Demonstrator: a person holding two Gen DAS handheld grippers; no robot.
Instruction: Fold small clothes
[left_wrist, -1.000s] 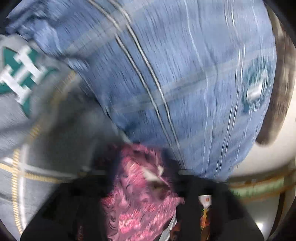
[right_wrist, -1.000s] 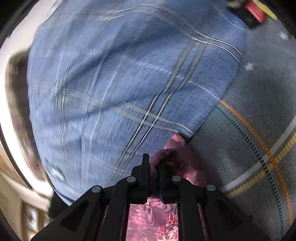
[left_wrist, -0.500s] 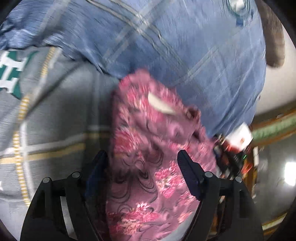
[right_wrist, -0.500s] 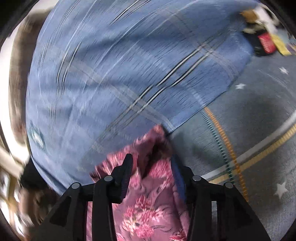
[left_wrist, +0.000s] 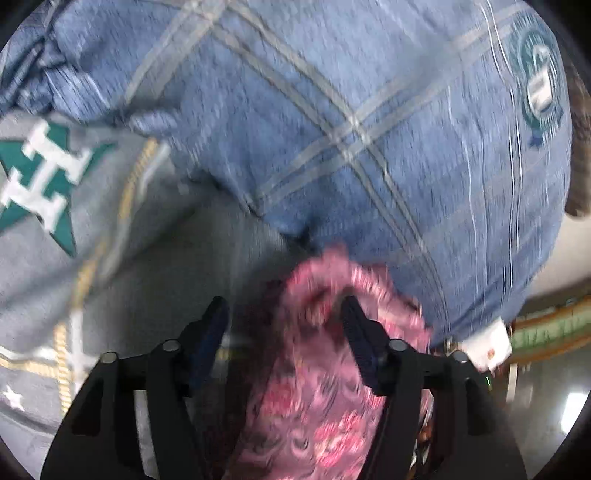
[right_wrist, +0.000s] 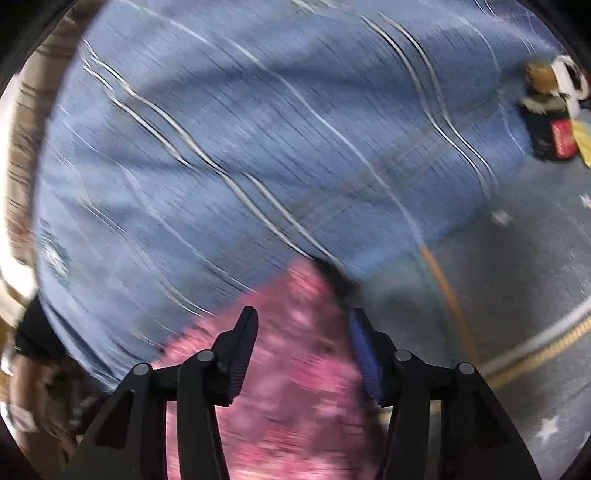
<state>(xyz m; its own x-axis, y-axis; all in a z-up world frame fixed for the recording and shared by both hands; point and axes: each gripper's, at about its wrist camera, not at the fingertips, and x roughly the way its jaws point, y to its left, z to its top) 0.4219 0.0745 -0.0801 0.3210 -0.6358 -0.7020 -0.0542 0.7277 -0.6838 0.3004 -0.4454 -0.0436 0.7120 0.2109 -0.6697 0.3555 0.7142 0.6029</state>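
Note:
A pink floral garment (left_wrist: 317, 387) lies on the grey bedspread (left_wrist: 155, 266), its far edge against a blue plaid pillow (left_wrist: 351, 129). My left gripper (left_wrist: 284, 314) is open, its jaws wide apart, with the garment's top edge between them and against the right finger. In the right wrist view the same pink garment (right_wrist: 295, 376) lies between the fingers of my right gripper (right_wrist: 303, 317), which is open too. Both views are blurred by motion.
The blue plaid pillow (right_wrist: 258, 147) fills the far side. The bedspread has a green star logo (left_wrist: 40, 177) at left and gold stripes (right_wrist: 532, 350). Small clutter (right_wrist: 550, 110) sits at the far right. A wooden bed edge (left_wrist: 554, 325) shows at right.
Both grippers were shut on the pink garment a second ago, then opened and let it go. They have since pulled back a little, and the garment lies lower between the fingers.

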